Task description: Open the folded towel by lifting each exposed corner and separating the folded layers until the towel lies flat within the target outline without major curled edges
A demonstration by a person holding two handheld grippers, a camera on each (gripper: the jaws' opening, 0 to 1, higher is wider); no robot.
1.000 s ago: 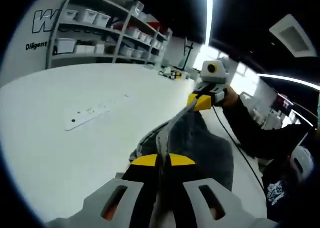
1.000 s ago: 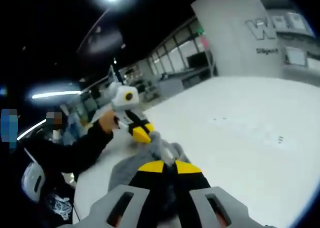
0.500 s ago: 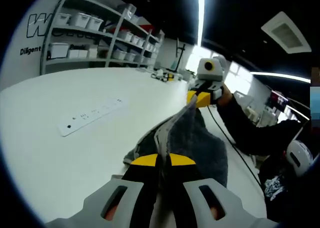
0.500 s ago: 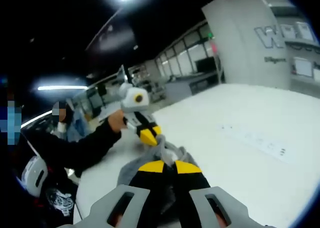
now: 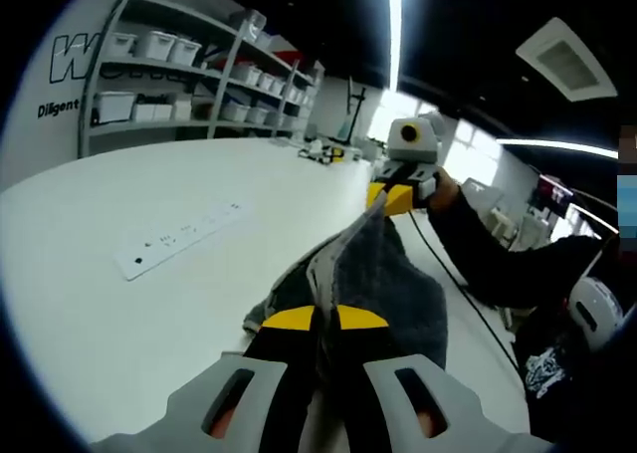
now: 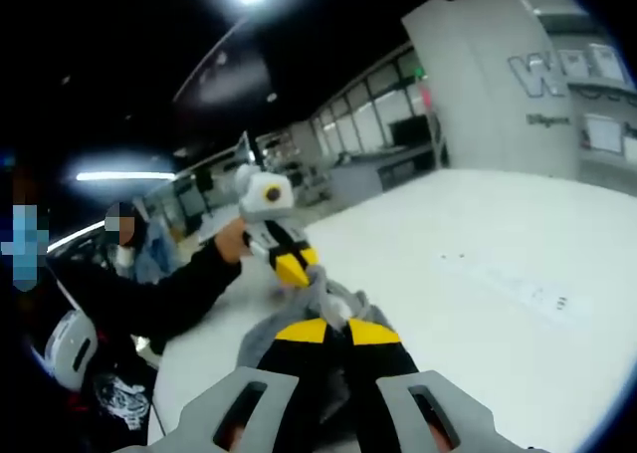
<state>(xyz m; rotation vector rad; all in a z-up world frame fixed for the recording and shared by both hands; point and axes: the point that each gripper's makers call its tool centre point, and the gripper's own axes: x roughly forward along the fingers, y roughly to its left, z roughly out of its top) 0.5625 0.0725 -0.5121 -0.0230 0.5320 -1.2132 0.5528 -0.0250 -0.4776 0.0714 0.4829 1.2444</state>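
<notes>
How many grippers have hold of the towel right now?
2. The left gripper is shut on the grey towel nearest the person; the right gripper is shut on the far end, holding it up above the white table.

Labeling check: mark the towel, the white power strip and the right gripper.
towel (image 5: 398, 274), left gripper view, grey hanging fold.
white power strip (image 5: 179, 238), left gripper view, middle of its top face.
right gripper (image 5: 383, 196), left gripper view, yellow fingers' tips.

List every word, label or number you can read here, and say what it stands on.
"W": a large outlined letter on the white wall; the rest is hidden by the shelving.
"Diligent": small print below it on that wall.
Markings on the flat white strip on the table: too small to read.
</notes>
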